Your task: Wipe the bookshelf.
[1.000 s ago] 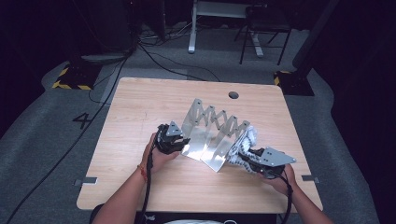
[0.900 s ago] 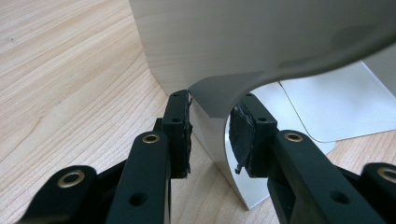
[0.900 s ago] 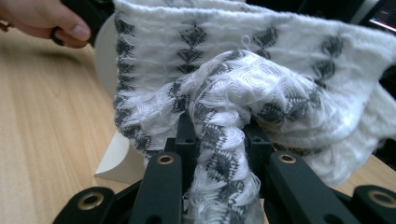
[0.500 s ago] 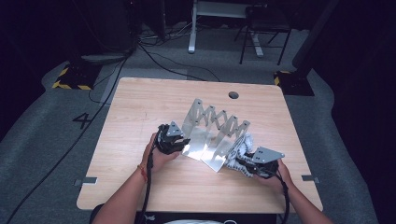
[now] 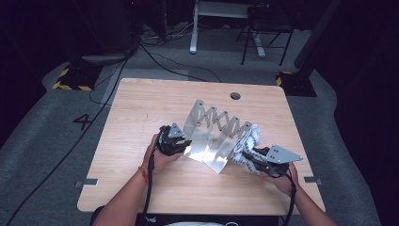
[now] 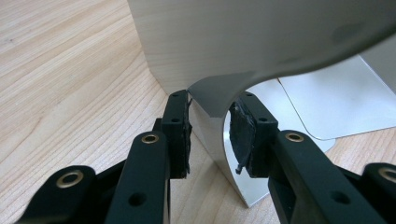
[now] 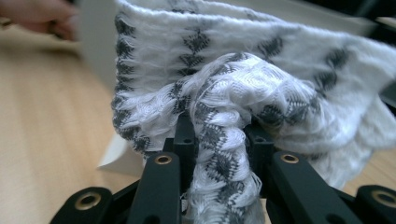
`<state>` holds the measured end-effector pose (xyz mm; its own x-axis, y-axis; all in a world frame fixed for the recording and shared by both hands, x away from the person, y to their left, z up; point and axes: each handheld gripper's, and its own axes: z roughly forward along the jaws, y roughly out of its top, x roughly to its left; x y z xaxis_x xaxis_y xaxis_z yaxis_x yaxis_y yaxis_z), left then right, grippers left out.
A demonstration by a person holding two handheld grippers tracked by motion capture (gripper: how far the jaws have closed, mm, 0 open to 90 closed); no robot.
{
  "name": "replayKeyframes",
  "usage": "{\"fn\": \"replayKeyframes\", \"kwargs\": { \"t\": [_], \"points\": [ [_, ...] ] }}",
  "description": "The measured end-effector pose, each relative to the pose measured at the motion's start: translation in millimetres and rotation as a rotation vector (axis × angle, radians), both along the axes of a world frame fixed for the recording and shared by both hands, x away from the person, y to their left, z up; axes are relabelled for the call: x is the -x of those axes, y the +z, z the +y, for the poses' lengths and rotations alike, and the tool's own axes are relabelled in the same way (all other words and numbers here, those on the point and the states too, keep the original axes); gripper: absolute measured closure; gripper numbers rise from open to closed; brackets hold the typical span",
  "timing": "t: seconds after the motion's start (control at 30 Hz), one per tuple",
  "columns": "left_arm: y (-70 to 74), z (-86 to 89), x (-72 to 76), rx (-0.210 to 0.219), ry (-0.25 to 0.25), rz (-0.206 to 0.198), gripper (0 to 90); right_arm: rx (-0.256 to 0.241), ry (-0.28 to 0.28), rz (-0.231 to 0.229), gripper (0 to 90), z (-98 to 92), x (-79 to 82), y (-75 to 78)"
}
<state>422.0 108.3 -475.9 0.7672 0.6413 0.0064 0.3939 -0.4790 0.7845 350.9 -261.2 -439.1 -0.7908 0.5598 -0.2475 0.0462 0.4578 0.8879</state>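
A folding metal rack (image 5: 216, 134) of shiny zigzag plates stands on the wooden table (image 5: 141, 108). My left gripper (image 5: 181, 146) is at the rack's near left end, its jaws closed across the edge of a metal plate (image 6: 212, 100), with the gripper (image 6: 210, 135) seen close up. My right gripper (image 5: 249, 157) is at the rack's right end, shut on a white cloth with a grey pattern (image 5: 250, 140). In the right gripper view the bunched cloth (image 7: 243, 79) runs up between the jaws of the gripper (image 7: 219, 135) and hides what lies behind.
A round cable hole (image 5: 235, 96) sits near the table's far edge. Beyond the table are floor cables (image 5: 160, 54), a chair's legs (image 5: 263, 42) and yellow-black floor markers (image 5: 70, 84). Bare wood lies left of the rack and along the front edge.
My right gripper has shifted slightly beside the rack's right end, still holding the cloth. The left gripper has stayed on the plate.
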Motion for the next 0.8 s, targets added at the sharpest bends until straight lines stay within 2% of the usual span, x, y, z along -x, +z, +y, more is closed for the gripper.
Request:
{"fn": "replayKeyframes", "kwargs": {
  "t": [0.07,0.1,0.2,0.3,0.4,0.47,0.53,0.6,0.67,0.8],
  "points": [
    [-0.1,-0.2,0.0,-0.001,0.001,-0.001,67.9,-0.014,-0.062,-0.010,72.6,-6.9,-4.9,0.6],
    [-0.1,-0.4,0.0,-0.001,0.001,-0.002,68.0,-0.007,-0.095,0.000,72.7,-9.0,-7.5,-0.7],
    [0.0,-0.7,0.0,-0.006,-0.002,-0.001,67.9,0.022,-0.116,0.052,72.8,-11.0,-15.3,-9.2],
    [-0.7,-0.8,-0.2,-0.017,-0.006,-0.002,68.0,0.104,-0.106,0.089,73.1,-5.9,-19.3,-18.3],
    [-1.0,-1.4,0.1,-0.019,-0.007,0.000,68.1,0.153,-0.081,0.152,73.3,-0.2,-23.3,-30.4],
    [-1.0,-1.4,0.3,-0.019,-0.006,-0.002,67.7,0.189,-0.050,0.180,73.3,4.6,-22.9,-37.9],
    [-0.9,-1.7,0.6,-0.017,-0.007,-0.002,66.2,0.213,0.008,0.193,73.3,10.3,-19.6,-41.9],
    [-0.4,-2.2,0.8,-0.013,-0.006,-0.006,64.3,0.215,0.030,0.189,73.2,12.3,-17.5,-41.2],
    [0.2,-2.7,1.3,-0.009,-0.007,-0.011,63.1,0.195,0.039,0.169,73.2,13.2,-14.2,-37.1],
    [0.8,-3.5,1.7,-0.004,0.004,-0.017,58.4,0.133,0.038,0.079,73.1,10.4,-6.6,-19.1]
  ]
}}
